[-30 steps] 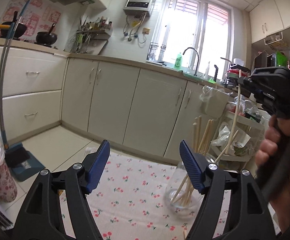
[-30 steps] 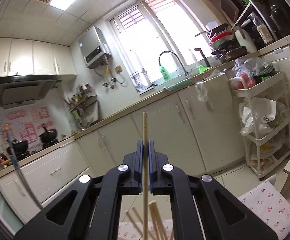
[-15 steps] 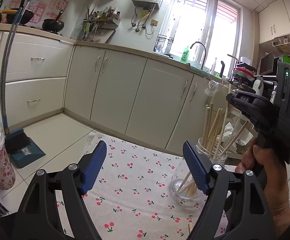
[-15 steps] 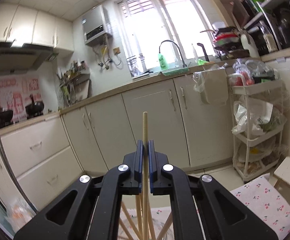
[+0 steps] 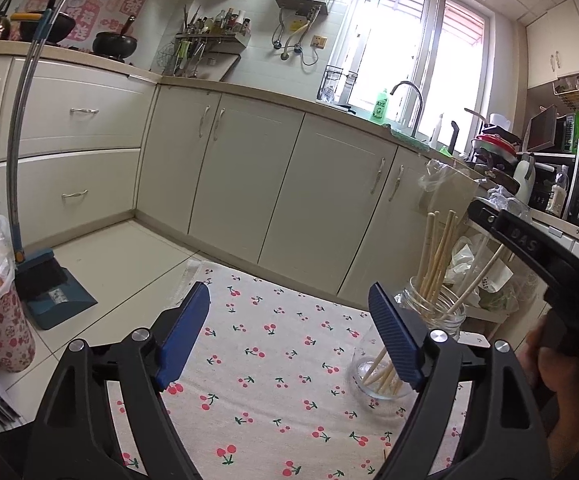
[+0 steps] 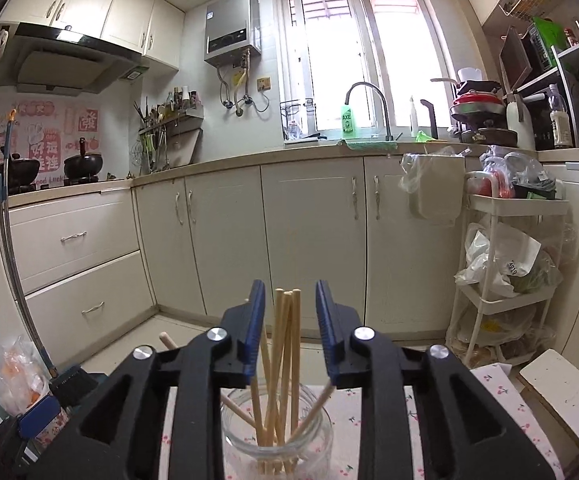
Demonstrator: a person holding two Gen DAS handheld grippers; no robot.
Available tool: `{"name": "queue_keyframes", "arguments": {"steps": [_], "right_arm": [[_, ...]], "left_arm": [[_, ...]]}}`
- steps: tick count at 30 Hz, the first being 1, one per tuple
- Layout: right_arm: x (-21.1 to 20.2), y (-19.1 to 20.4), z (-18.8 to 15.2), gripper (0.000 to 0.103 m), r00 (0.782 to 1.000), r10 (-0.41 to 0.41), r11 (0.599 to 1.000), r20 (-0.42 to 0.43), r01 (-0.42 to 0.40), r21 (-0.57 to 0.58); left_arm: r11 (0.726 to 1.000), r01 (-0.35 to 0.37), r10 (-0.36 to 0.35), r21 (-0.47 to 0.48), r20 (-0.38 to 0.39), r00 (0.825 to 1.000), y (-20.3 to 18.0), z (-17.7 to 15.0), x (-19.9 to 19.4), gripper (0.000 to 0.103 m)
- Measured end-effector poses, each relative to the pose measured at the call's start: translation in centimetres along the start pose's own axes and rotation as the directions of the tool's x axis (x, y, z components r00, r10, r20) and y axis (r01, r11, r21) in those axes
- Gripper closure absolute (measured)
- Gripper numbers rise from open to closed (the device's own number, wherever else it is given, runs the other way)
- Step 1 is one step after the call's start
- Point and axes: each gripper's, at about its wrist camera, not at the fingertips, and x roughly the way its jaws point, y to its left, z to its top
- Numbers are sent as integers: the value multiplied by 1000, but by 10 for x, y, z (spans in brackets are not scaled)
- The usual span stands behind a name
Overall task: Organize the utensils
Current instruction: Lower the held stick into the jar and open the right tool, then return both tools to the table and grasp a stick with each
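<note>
Chopsticks (image 6: 285,364) stood in the jar (image 6: 277,432); my right tongs (image 6: 290,322) had just been opening around them, gripping nothing, left tongs (image 5: 289,332) wide, empty. Little seemed left.

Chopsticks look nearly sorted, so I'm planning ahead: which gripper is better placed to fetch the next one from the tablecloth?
Left, probably. The left gripper is open and empty over the cherry-print tablecloth; the right gripper, jaws just opening, straddles wooden chopsticks in the clear glass jar.
</note>
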Motion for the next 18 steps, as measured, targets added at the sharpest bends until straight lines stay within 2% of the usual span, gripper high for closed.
{"name": "queue_keyframes", "arguments": {"steps": [3, 5, 7, 9, 11, 14, 18], "right_arm": [[-18, -4, 3, 75, 1000, -2, 1000, -10, 2, 1], [-36, -11, 0, 75, 999, -5, 1000, -46, 6, 26], [-53, -17, -14, 75, 991, 7, 999, -136, 1, 54], [-64, -21, -33, 75, 970, 27, 997, -241, -7, 82], [-73, -25, -61, 77, 922, 67, 993, -382, -24, 117], [-79, -20, -94, 82, 851, 111, 989, -513, -46, 138], [-79, -7, -117, 84, 794, 141, 988, -591, -71, 139]], "left_arm": [[1000, -1, 1, 0, -15, 1000, 0, 2, -2, 25], [1000, 1, -1, 2, -35, 999, 1, 1, -5, 25], [1000, 4, -4, 9, -63, 998, 2, 0, -8, 25], [1000, 9, -7, 23, -98, 995, 2, -3, -10, 25], [999, 12, -7, 38, -133, 991, 2, -7, -13, 24], [999, 5, 5, 53, -190, 982, 5, -13, -15, 23], [999, -12, 23, 48, -231, 973, 11, -19, -20, 22]]}}
